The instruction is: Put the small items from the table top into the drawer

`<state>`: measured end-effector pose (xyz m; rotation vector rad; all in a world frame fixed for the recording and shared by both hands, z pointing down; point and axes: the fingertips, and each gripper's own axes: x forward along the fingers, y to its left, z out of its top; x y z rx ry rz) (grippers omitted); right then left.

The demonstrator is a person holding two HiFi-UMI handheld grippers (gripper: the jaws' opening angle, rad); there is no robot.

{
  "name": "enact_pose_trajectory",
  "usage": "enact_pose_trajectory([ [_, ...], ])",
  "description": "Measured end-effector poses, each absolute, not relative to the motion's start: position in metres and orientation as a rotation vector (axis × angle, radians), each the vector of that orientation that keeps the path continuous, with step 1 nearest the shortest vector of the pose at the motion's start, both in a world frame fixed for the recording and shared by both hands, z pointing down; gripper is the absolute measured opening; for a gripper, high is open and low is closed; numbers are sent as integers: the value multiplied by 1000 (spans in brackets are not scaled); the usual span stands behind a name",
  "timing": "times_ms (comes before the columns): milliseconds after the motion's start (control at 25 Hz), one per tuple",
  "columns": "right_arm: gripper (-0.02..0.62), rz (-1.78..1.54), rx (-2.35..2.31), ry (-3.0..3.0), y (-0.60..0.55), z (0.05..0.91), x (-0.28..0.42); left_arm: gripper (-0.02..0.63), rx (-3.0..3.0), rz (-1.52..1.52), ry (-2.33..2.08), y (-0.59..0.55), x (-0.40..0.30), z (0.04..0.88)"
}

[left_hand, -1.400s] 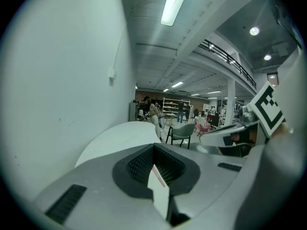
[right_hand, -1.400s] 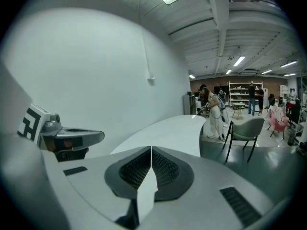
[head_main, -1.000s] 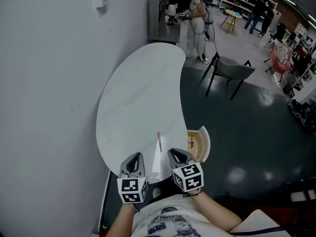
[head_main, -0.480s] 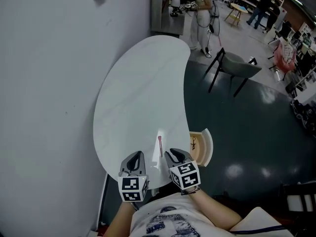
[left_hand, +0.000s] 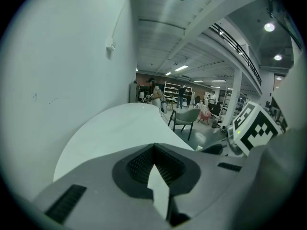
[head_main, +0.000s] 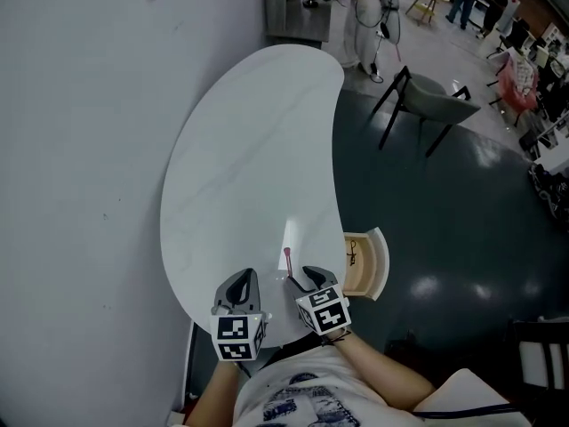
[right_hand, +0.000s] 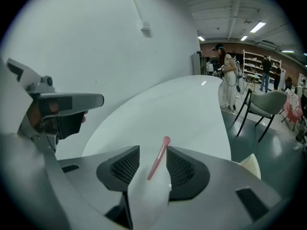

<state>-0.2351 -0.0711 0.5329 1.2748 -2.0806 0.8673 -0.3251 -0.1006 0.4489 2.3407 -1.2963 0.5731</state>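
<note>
Stick lies by the table's near edge, lengthwise between the right gripper's jaws, just opened and not gripping it. Left gripper is clenched, empty. Drawer is at the right edge.

- The left gripper has a pale grey moulded shell, with black ribbed pads lining its jaws and dark slotted vents on each side.
- The right gripper has the same grey shell and pads.
- Each gripper carries a white cube bearing black square markers.
- The person wears a white T-shirt with dark print.
</note>
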Motion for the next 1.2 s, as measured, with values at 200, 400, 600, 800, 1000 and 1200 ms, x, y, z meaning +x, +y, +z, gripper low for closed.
enact_pose_trajectory([
  [200,166,867,1252,-2067,-84,554,-237,20,2333,613,-1266,-113,-317,462],
  [400,166,889,1200,-2044,-90,578,-240,18,2307,640,-1253,-123,-313,474],
  [600,164,923,1129,-2028,-93,592,-244,18,2284,651,-1245,-133,-311,482],
  [800,164,896,1096,-1999,-95,602,-241,19,2257,652,-1238,-138,-306,490],
  [1000,145,820,1118,-1966,-99,607,-241,19,2248,649,-1246,-144,-308,493],
  [1200,121,751,1121,-1939,-99,609,-241,20,2235,650,-1262,-147,-312,494],
])
